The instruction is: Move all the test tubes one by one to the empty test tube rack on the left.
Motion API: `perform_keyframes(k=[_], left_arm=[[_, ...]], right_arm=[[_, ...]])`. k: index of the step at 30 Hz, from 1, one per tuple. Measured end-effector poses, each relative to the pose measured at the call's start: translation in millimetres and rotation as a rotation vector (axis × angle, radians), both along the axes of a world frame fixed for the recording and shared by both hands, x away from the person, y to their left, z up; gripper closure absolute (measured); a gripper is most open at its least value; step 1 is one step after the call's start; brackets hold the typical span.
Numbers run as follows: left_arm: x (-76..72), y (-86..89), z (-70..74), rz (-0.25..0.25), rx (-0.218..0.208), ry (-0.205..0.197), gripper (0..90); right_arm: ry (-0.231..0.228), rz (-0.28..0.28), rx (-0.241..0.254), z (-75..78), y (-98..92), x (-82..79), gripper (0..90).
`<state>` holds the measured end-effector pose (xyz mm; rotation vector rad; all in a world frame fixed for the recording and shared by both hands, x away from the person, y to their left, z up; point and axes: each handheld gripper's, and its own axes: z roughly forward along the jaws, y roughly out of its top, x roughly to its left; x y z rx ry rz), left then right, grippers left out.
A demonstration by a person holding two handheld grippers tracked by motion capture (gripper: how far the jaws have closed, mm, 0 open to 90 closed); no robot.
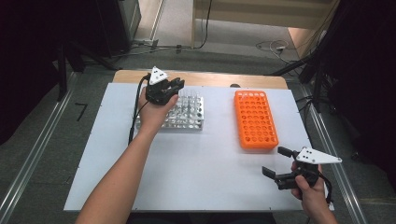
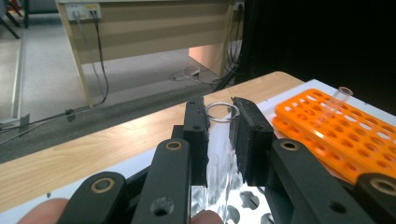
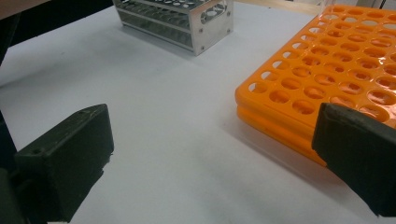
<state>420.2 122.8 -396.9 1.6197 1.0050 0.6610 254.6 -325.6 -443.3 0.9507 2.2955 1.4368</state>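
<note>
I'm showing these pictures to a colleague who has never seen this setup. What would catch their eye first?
Most likely the bright orange rack, lying right of centre on the white table. Next, the left tool, shut on a clear glass tube above the metal rack at the table's far left. The right tool hangs open and empty at the near right corner.

Grey floor, wooden desk, possibly dark curtains around.
</note>
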Motion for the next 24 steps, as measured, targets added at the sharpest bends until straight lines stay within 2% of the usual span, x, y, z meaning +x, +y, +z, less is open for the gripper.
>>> perform_keyframes(k=[10,16,20,24], left_arm=[[18.7,-1.1,-7.8,0.037,-0.006,0.013,75.9],[21.5,-2.8,-14.3,0.039,0.019,0.038,75.9],[22.6,-5.4,-19.2,0.04,0.055,0.057,75.9],[23.1,-1.9,-24.3,0.054,0.025,0.08,75.9]], right_arm=[[0.003,-0.003,0.008,0.0,-2.3,0.3,0.0],[0.001,-0.005,0.011,0.4,-3.3,0.4,0.0],[-0.001,-0.005,0.013,0.9,-3.5,0.3,0.0],[0.0,-0.004,0.012,0.9,-2.9,-0.2,0.0]])
